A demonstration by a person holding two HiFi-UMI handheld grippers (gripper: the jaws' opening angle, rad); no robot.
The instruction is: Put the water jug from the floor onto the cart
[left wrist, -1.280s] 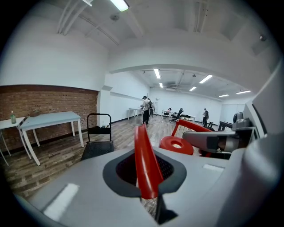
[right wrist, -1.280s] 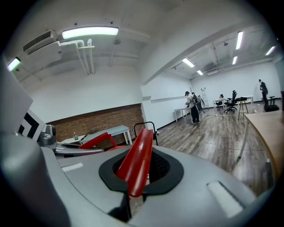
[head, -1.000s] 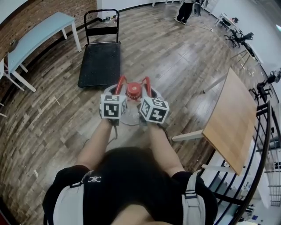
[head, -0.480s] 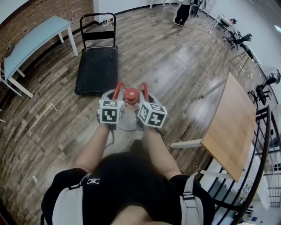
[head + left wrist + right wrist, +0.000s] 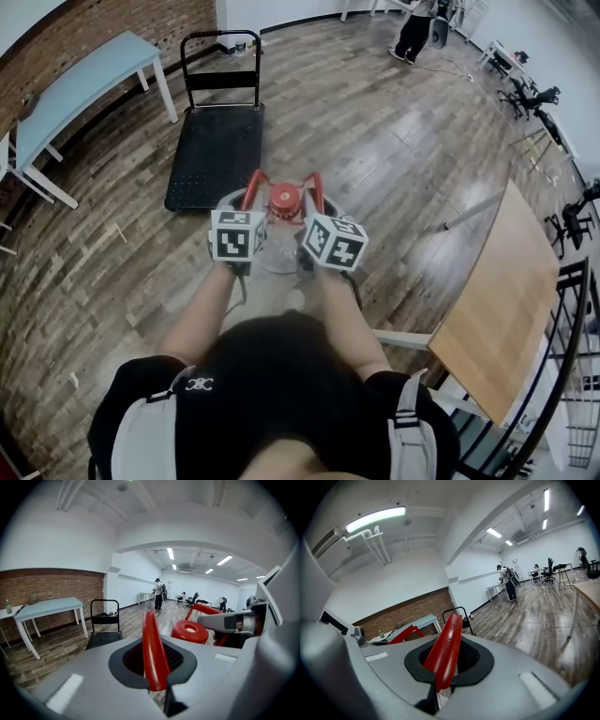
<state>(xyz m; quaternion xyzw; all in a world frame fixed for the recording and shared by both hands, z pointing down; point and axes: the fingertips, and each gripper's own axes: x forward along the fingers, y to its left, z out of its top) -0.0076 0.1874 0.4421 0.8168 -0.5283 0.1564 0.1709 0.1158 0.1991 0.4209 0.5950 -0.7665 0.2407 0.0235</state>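
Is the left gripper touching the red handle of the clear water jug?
Touching. The left gripper view shows the left gripper clamped on the red handle.

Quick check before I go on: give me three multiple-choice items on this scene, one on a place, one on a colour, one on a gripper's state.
1. Where is the black flatbed cart?
A. on the wooden floor, beyond the clear water jug
B. on a tabletop
C. on a staircase

2. What colour is the jug's round cap?
A. blue
B. white
C. red

3. How is the left gripper?
A. open and empty
B. shut on a red jug handle
C. resting on the cart

Answers: 1 A, the head view shows it past the jug; 2 C, the cap is plainly red; 3 B, its jaws clamp the handle in the left gripper view.
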